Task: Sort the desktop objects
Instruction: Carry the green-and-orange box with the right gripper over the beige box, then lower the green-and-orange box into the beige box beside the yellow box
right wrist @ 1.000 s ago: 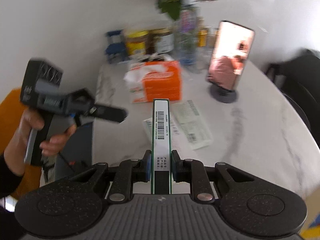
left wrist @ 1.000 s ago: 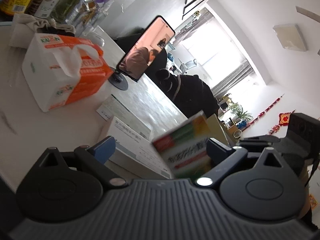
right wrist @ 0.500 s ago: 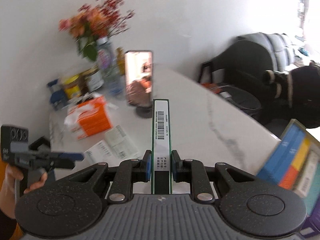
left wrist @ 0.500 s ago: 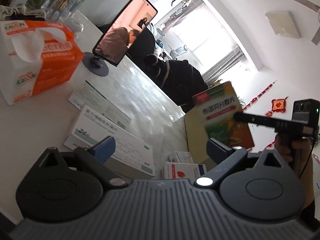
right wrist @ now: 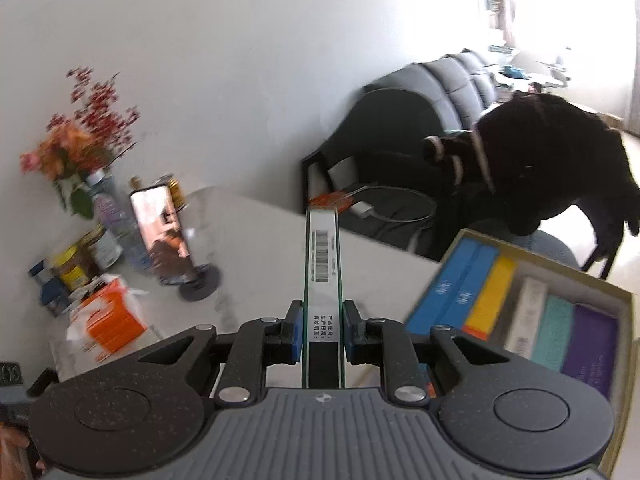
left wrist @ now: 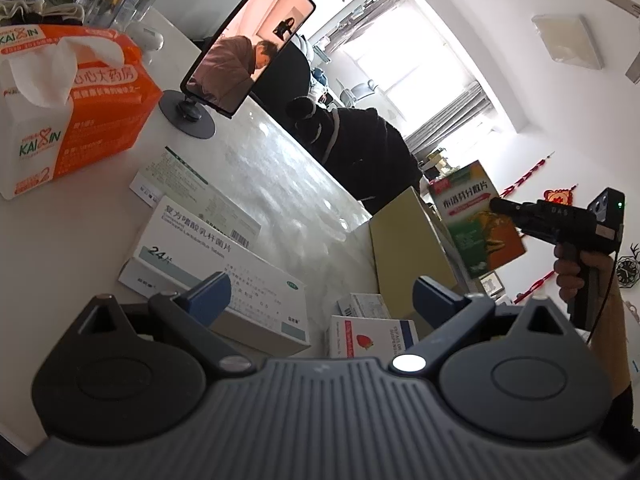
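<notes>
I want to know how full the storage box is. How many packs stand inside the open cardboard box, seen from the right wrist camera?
6 visible: two blue packs at left, then yellow, white, teal and purple in the beige cardboard box. More may be hidden behind the gripper body.

The right hand-held gripper (right wrist: 322, 330) was clamped tight on a thin box, raised mid-air; the left hand-held gripper (left wrist: 322, 294) stood wide, nothing between its fingers.

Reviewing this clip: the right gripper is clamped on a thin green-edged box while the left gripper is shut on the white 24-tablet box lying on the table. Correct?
Not quite. The left gripper is open and holds nothing; the white 24-tablet box just lies on the table ahead of it, as the left wrist view shows. The right gripper is indeed clamped on the thin green-edged box.
</notes>
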`<state>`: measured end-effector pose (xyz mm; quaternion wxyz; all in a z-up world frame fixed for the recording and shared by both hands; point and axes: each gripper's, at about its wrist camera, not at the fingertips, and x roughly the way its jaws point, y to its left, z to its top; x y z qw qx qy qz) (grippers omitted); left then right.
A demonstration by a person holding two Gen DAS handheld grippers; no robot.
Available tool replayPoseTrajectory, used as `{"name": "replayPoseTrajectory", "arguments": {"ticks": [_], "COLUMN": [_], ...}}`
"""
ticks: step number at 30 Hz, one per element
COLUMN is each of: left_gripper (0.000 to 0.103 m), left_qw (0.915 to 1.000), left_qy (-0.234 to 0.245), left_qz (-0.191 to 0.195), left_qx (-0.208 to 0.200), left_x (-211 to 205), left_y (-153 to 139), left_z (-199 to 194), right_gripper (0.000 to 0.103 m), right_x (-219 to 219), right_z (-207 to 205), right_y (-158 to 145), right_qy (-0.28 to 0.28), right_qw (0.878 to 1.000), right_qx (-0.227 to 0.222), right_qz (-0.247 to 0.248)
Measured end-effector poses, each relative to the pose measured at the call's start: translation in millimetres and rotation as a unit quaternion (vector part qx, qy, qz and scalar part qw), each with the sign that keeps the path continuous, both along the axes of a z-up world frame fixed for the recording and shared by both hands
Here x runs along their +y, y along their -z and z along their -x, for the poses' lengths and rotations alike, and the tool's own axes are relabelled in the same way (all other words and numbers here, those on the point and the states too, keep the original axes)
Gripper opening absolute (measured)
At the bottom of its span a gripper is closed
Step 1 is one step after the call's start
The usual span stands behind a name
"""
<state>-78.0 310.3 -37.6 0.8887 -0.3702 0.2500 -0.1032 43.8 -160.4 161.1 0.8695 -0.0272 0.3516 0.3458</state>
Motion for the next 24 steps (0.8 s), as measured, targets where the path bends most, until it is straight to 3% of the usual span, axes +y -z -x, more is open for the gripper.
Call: {"name": "replayPoseTrajectory", "arguments": {"ticks": [7,12,18,24], "left_gripper": [0.099,0.099,0.099,0.099], "left_qw": [1.0000,0.9999,0.9998,0.9997], "left_qy": [0.007,0.010,0.010,0.016], "left_qz": [0.000,0.000,0.000,-0.004], "left_qx": [0.004,0.008,0.015,0.020], "left_x": [-4.3,-5.8,-6.5,-11.3], "left_y": [1.9,3.6,5.9,5.4], "left_z": [-6.1,-9.6,-12.8,-16.4], "right_gripper": [0.021,0.021,0.021,0.021], "right_x": [-32.0,-62.0,-87.6,-86.7], "right_z": [-21.6,-38.6,-48.1,-60.6], "right_y": [1.9,6.7,16.2,37.7], "right_qy": [0.068,0.143,0.219,0.250], "right_qw": [0.997,0.989,0.975,0.967], "right_qx": [-0.001,-0.008,-0.037,-0.043], "right_qz": [-0.021,-0.042,-0.029,-0.007]}}
